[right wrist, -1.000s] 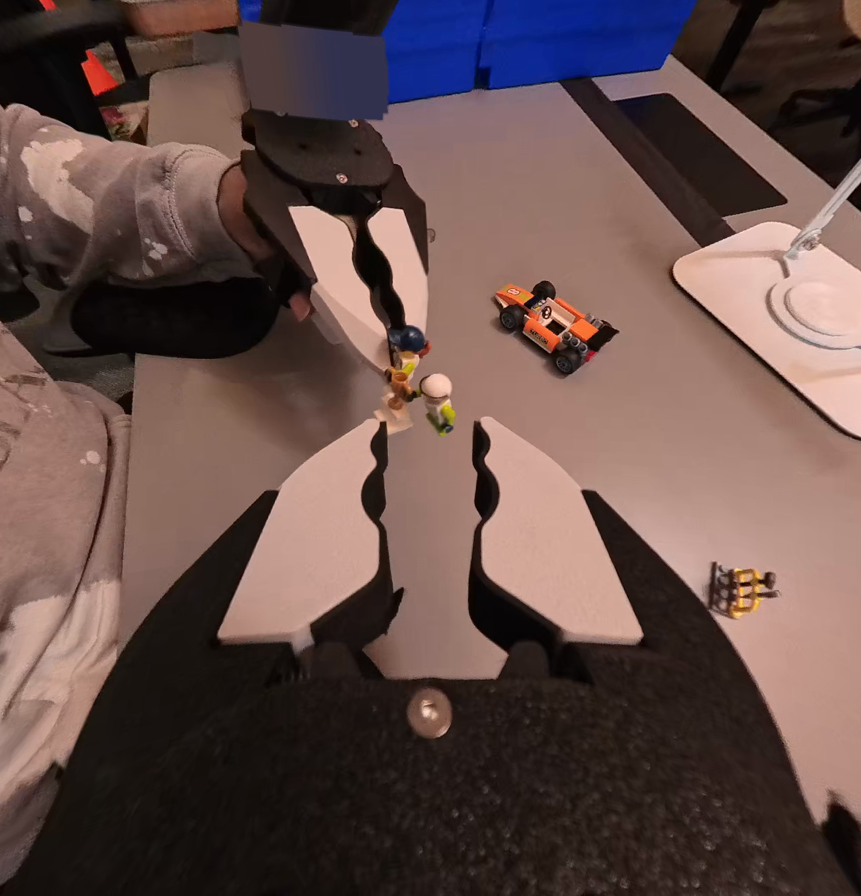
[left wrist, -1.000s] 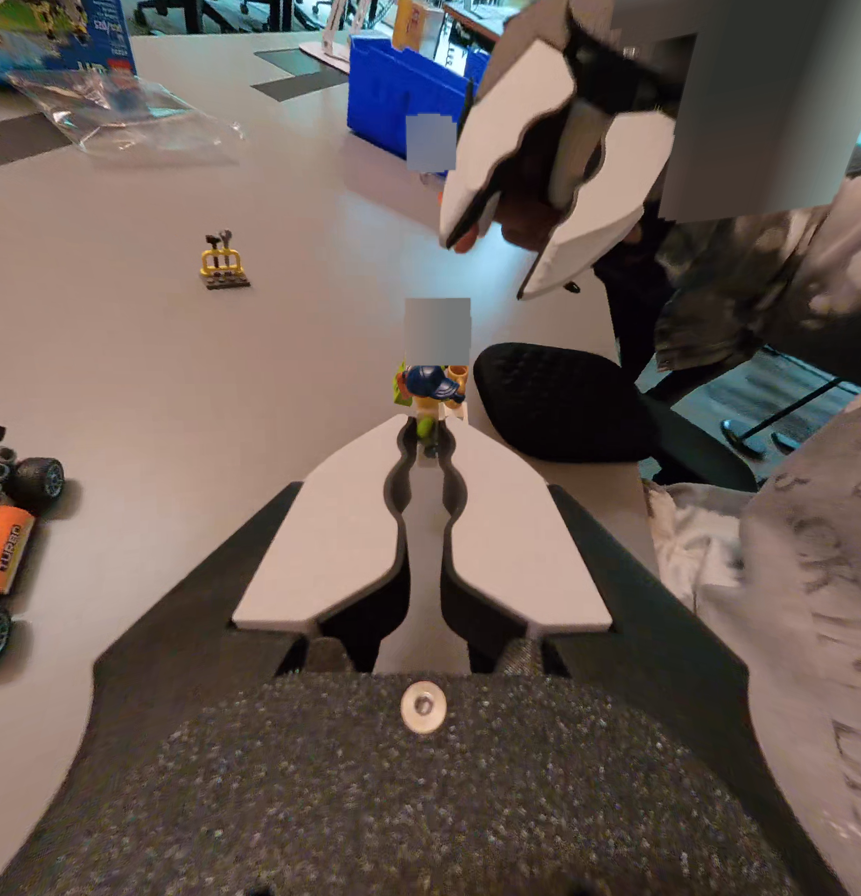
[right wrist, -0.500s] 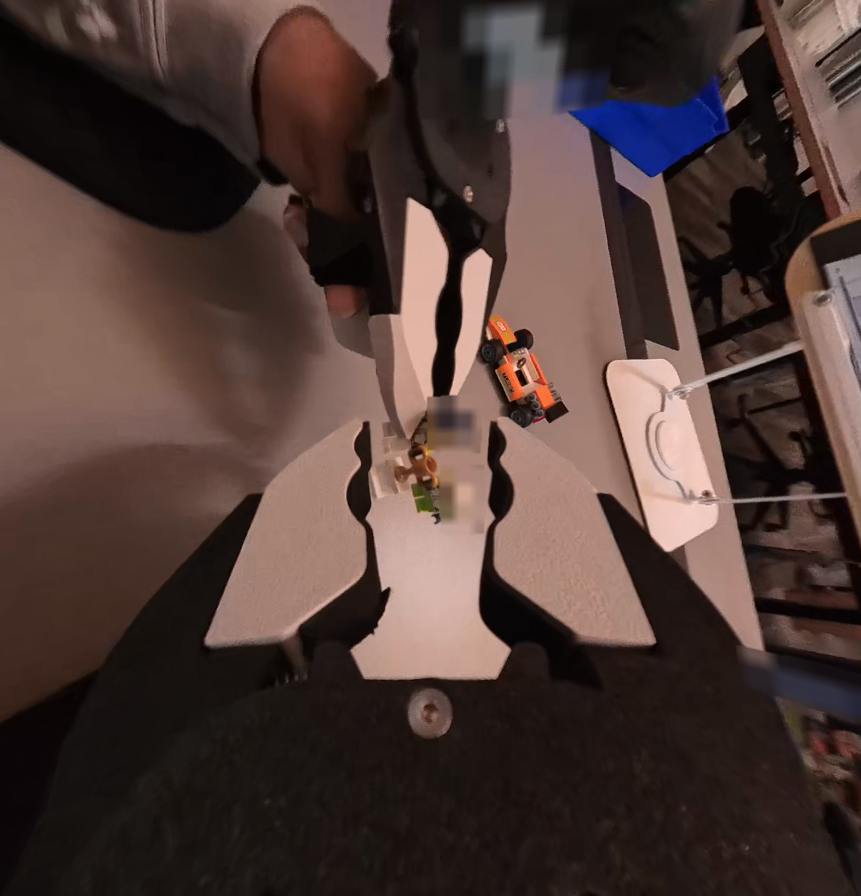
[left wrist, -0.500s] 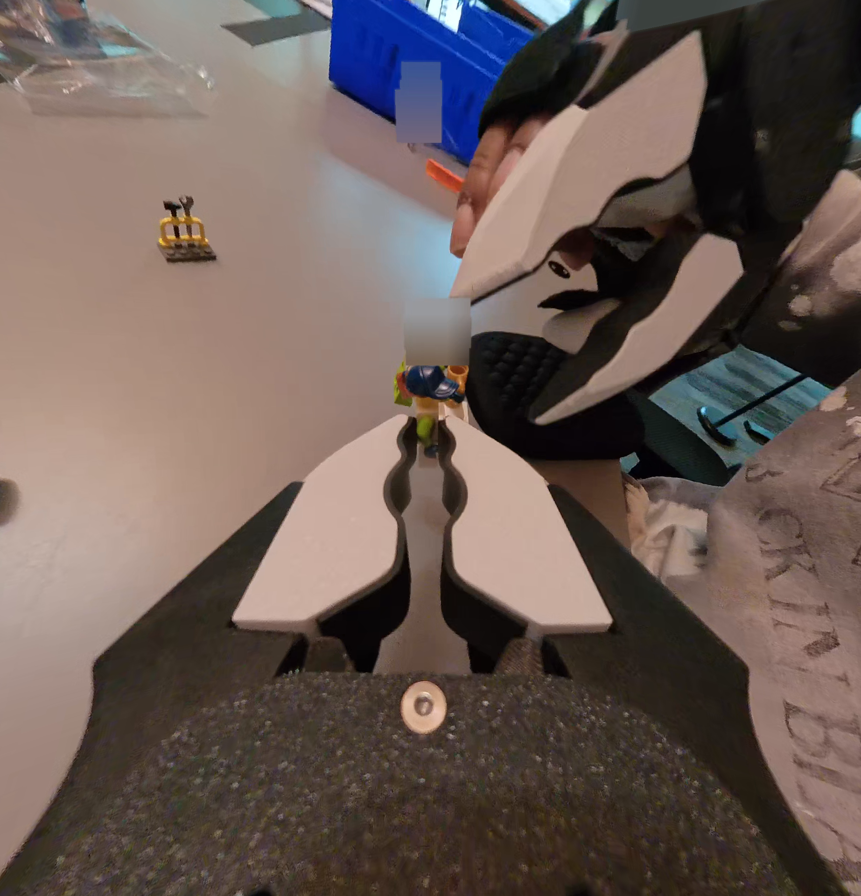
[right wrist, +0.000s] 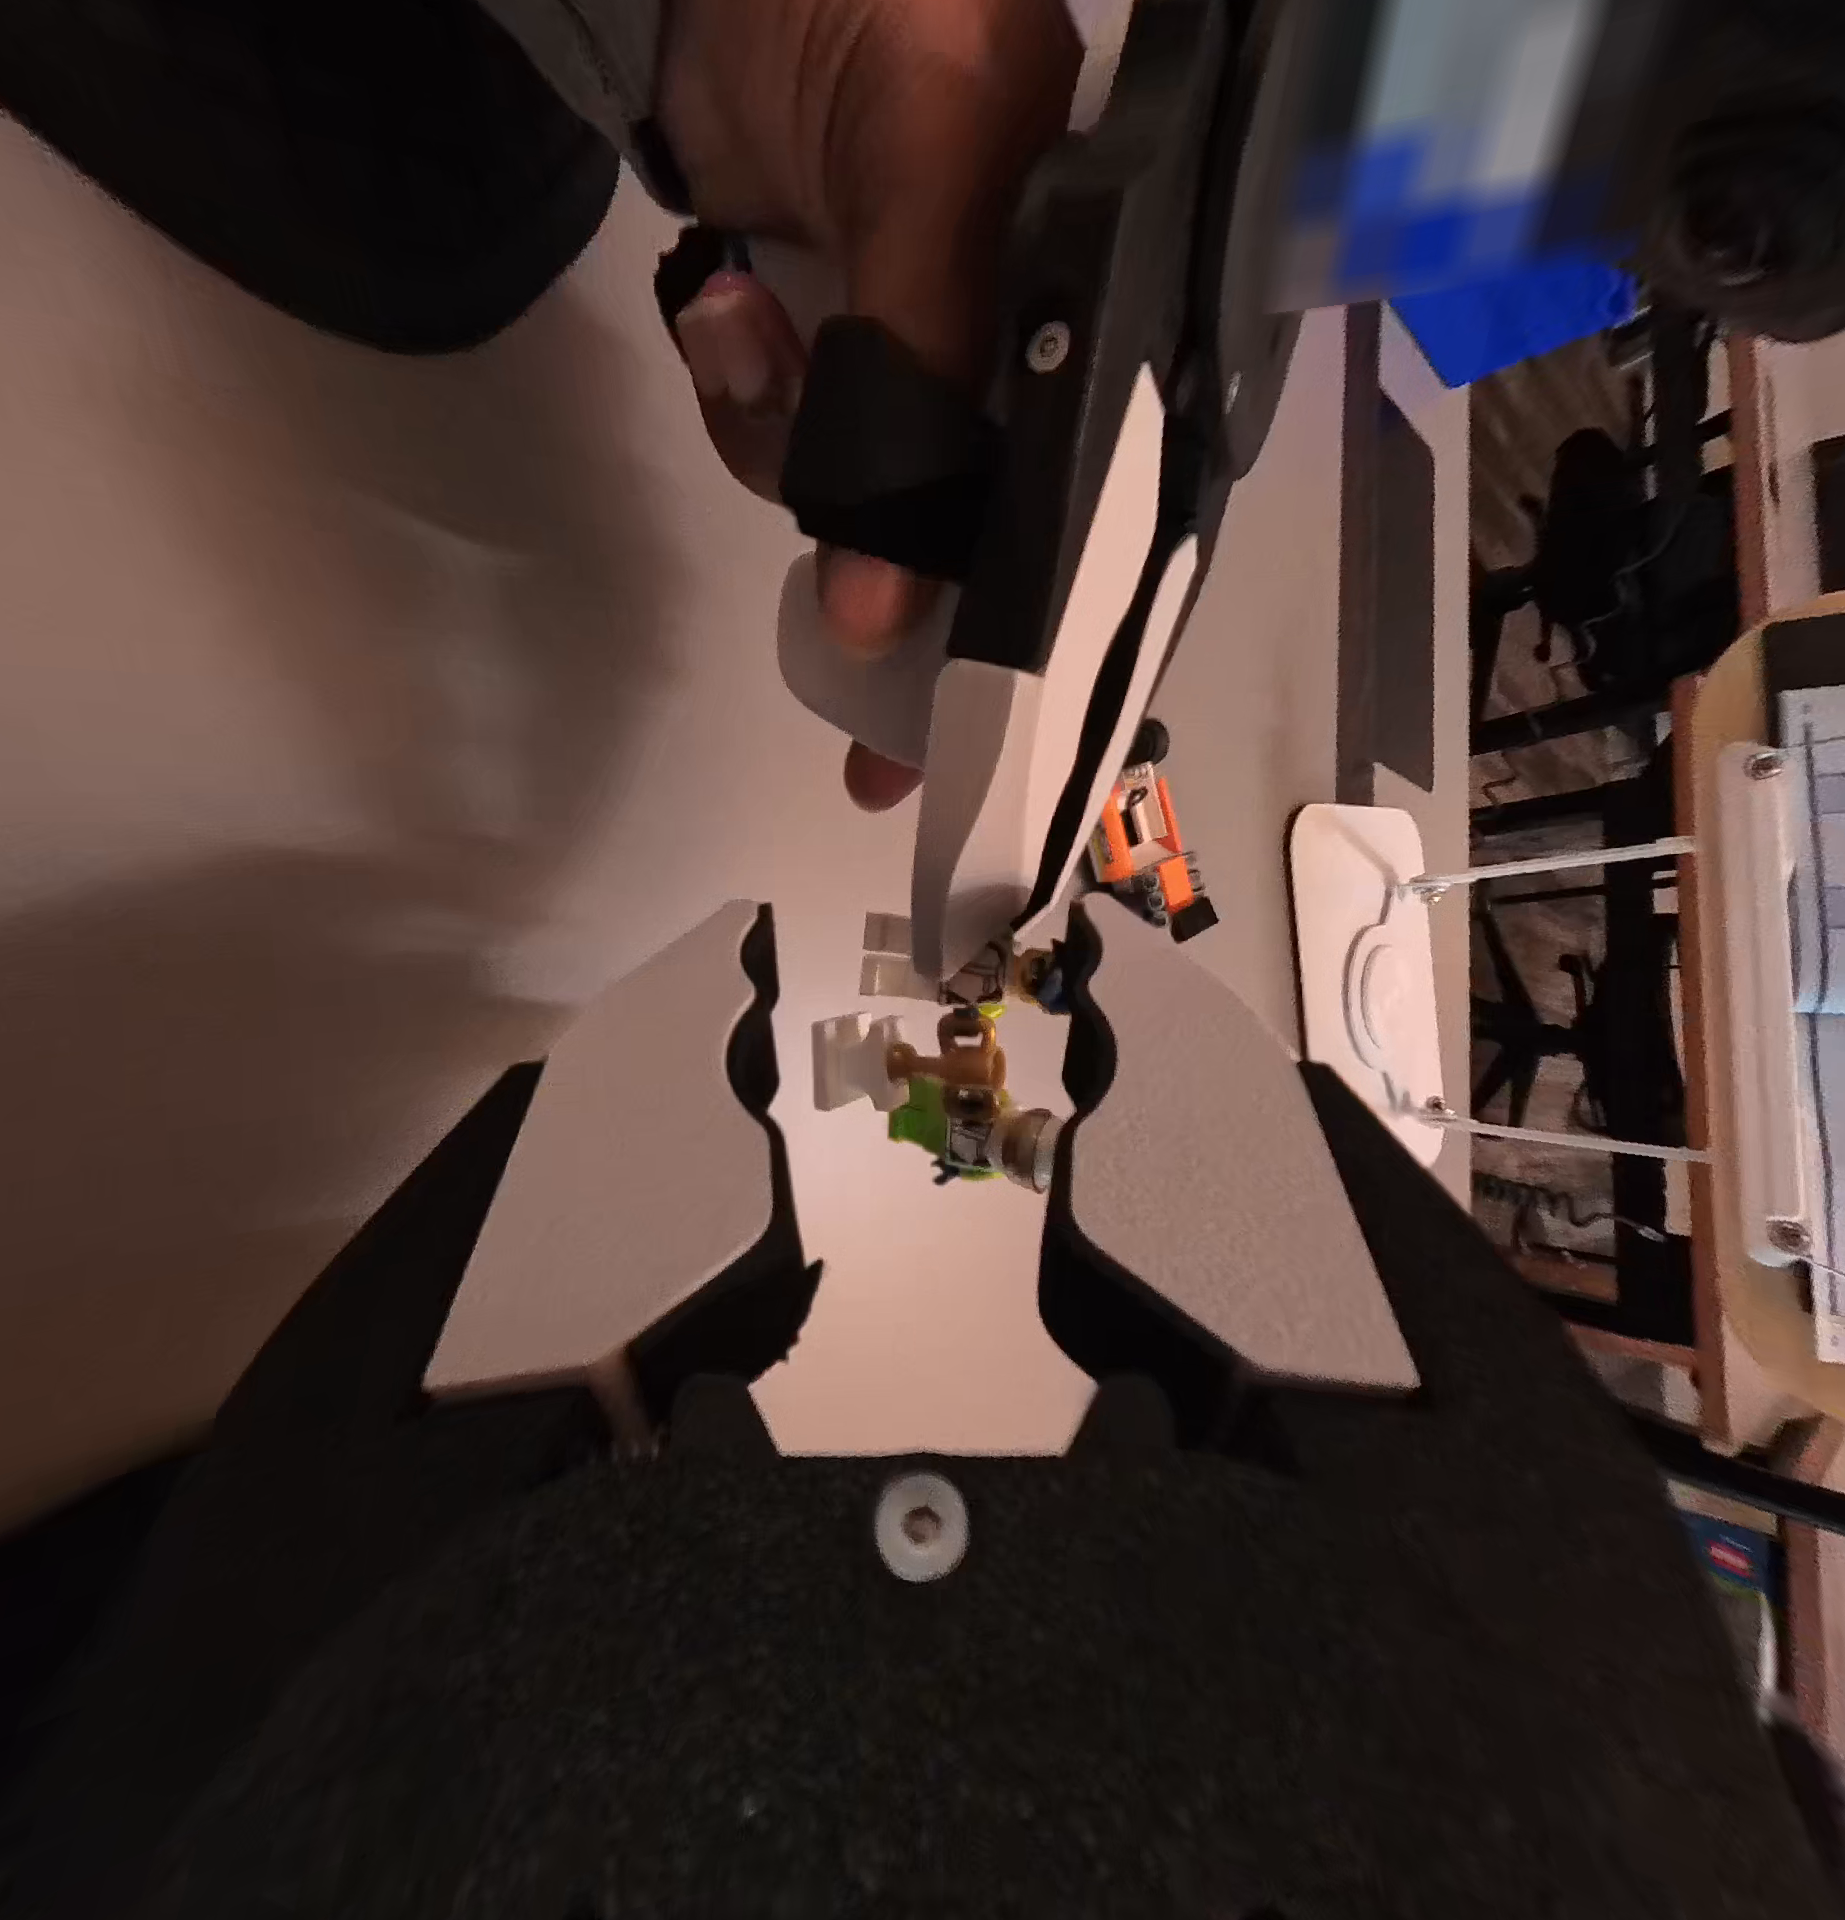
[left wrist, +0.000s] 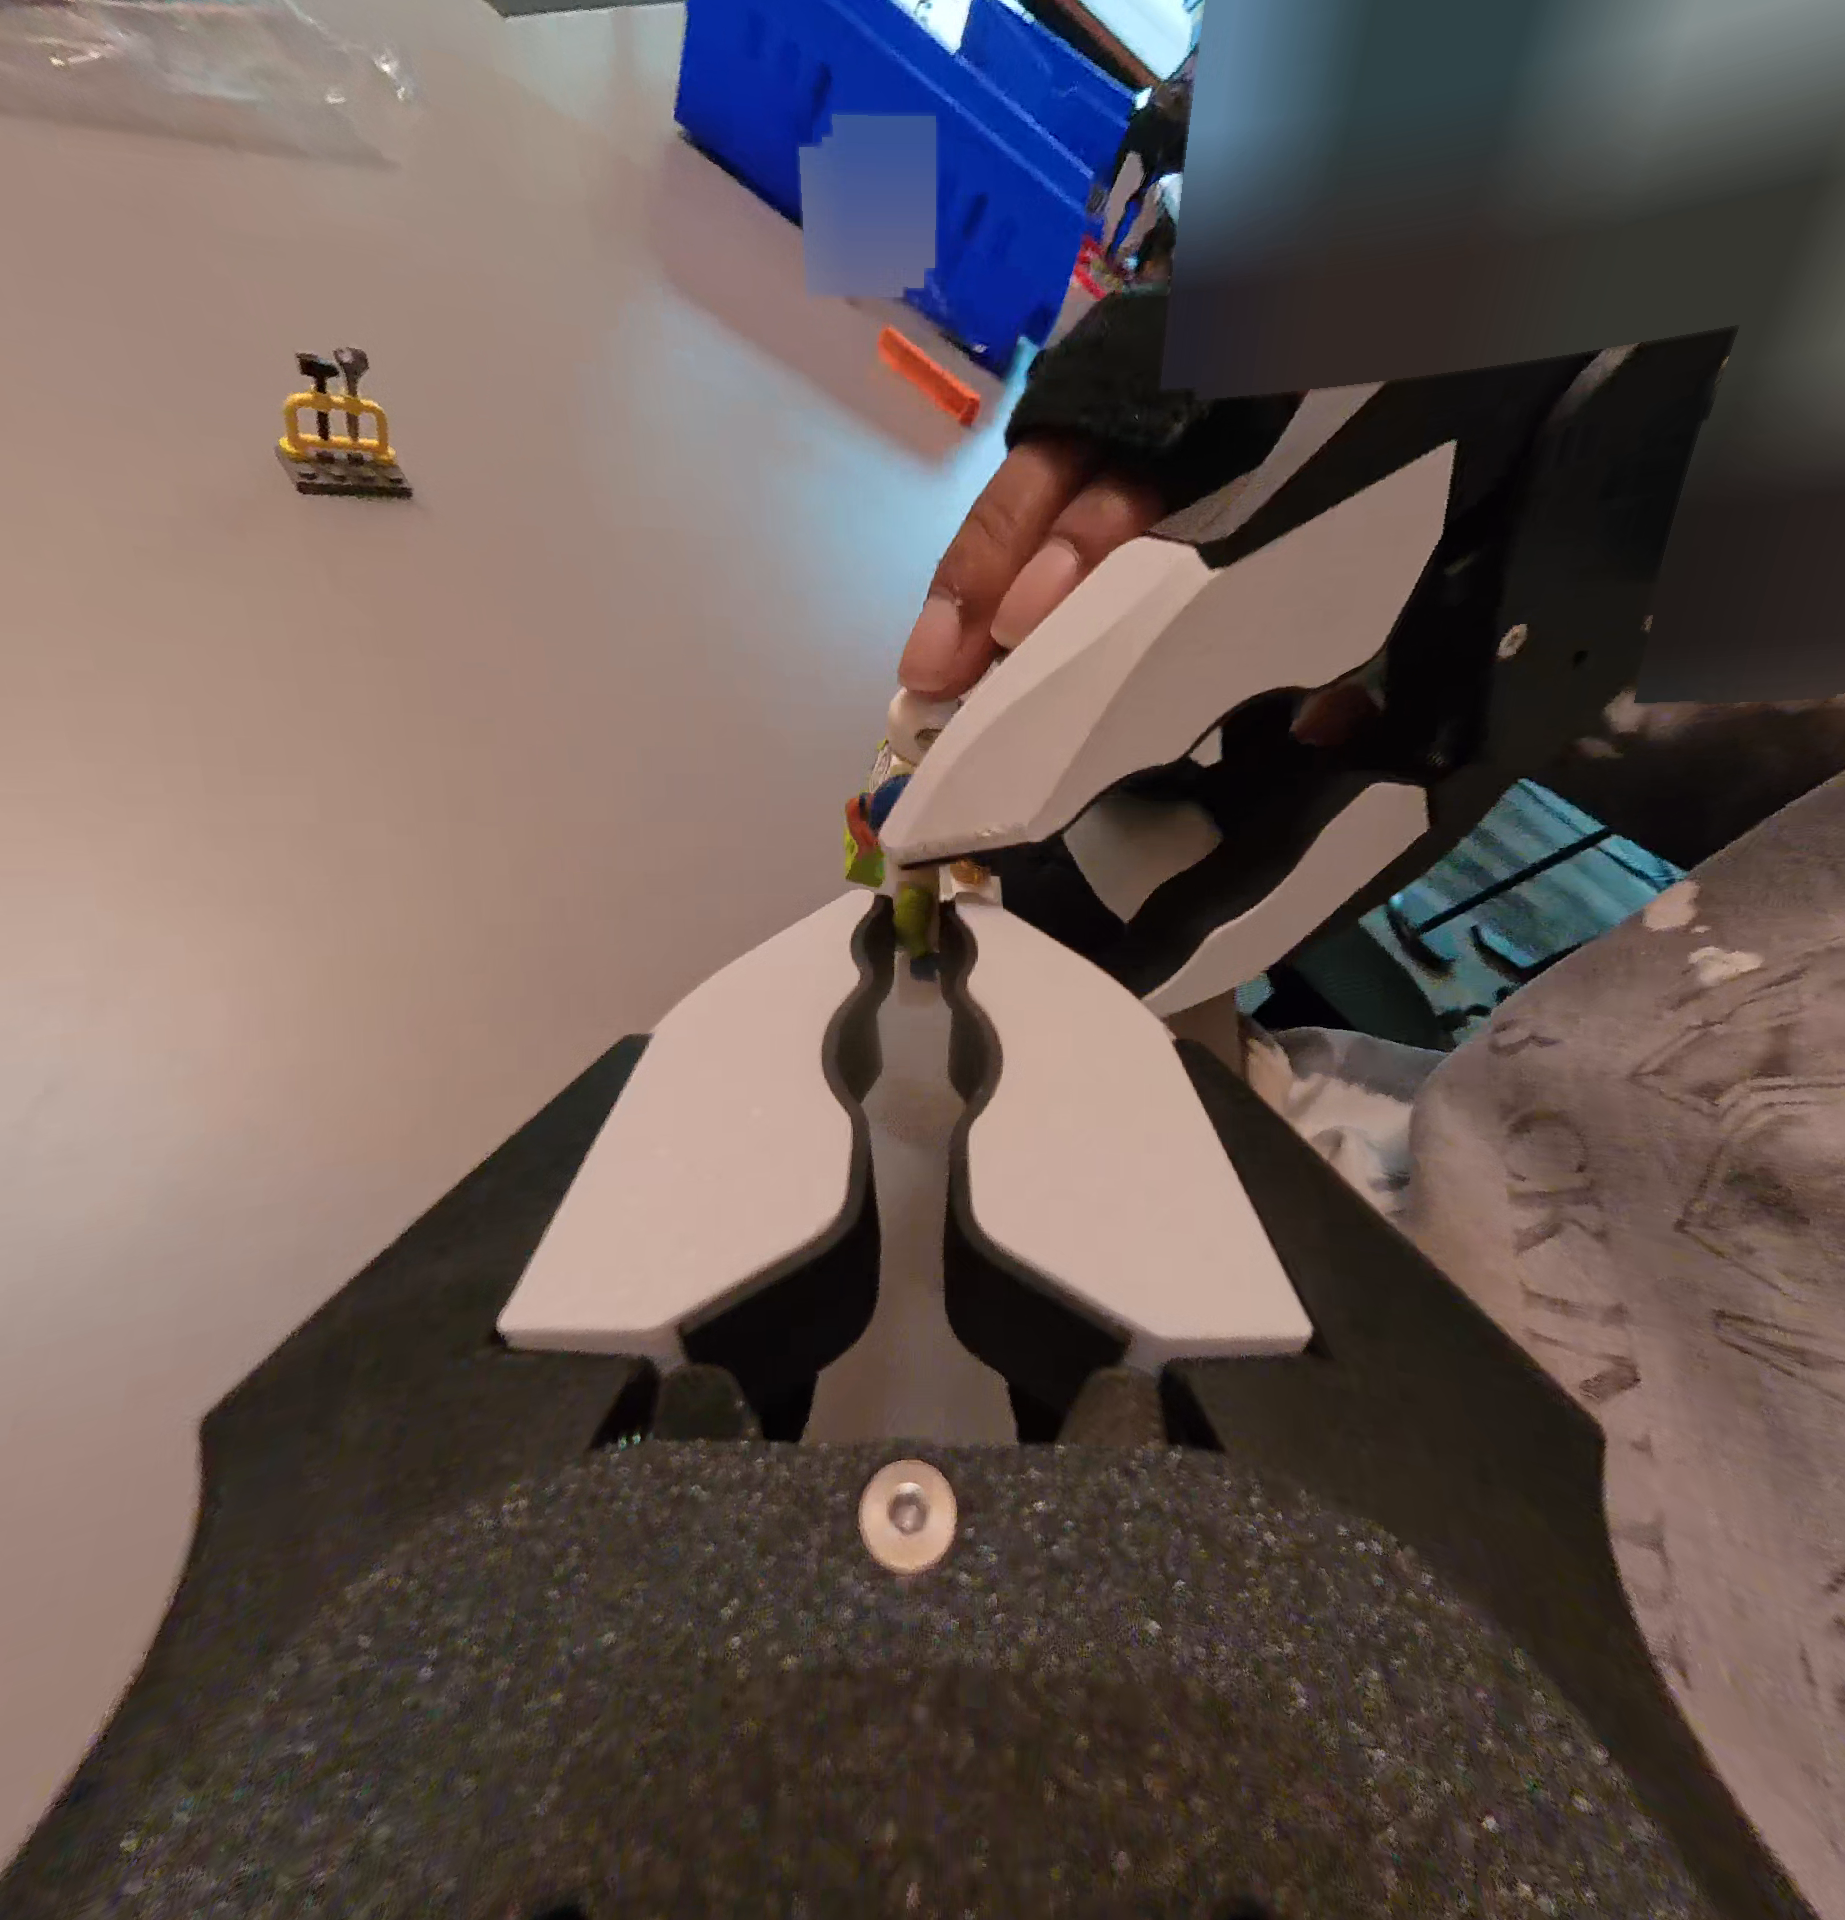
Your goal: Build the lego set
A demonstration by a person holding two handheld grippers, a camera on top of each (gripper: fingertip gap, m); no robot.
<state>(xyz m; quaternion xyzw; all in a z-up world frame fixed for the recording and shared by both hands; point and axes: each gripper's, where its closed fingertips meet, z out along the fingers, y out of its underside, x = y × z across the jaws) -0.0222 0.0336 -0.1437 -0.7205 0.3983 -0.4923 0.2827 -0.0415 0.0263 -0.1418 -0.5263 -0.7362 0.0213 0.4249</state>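
My left gripper (left wrist: 913, 906) is shut on a small minifigure (left wrist: 913, 914) with a blue cap and green legs, held above the grey table (left wrist: 482, 831). In the right wrist view it reaches in from above, gripping the same figure (right wrist: 1011, 971). A second minifigure (right wrist: 985, 1138), in lime green with a white helmet, sits beside it with a gold trophy (right wrist: 949, 1051) and white base pieces (right wrist: 845, 1060). I cannot tell how they join. My right gripper (right wrist: 918, 925) is open, its jaws on either side of the helmeted figure. It also shows in the left wrist view (left wrist: 1032, 925).
A yellow tool rack (left wrist: 341, 436), an orange piece (left wrist: 928, 376), a blue bin (left wrist: 752, 125) and a plastic bag (left wrist: 191, 62) lie farther off. An orange race car (right wrist: 1146, 831) and a white lamp base (right wrist: 1365, 956) sit beyond the figures. A grey sleeve (left wrist: 1624, 1195) is at the right. Only a small space, under 4 cm, lies between the two pairs of fingers.
My right gripper has come in close and turned, so its open jaws now straddle the figures. My left gripper has kept its hold and tilted over the table.
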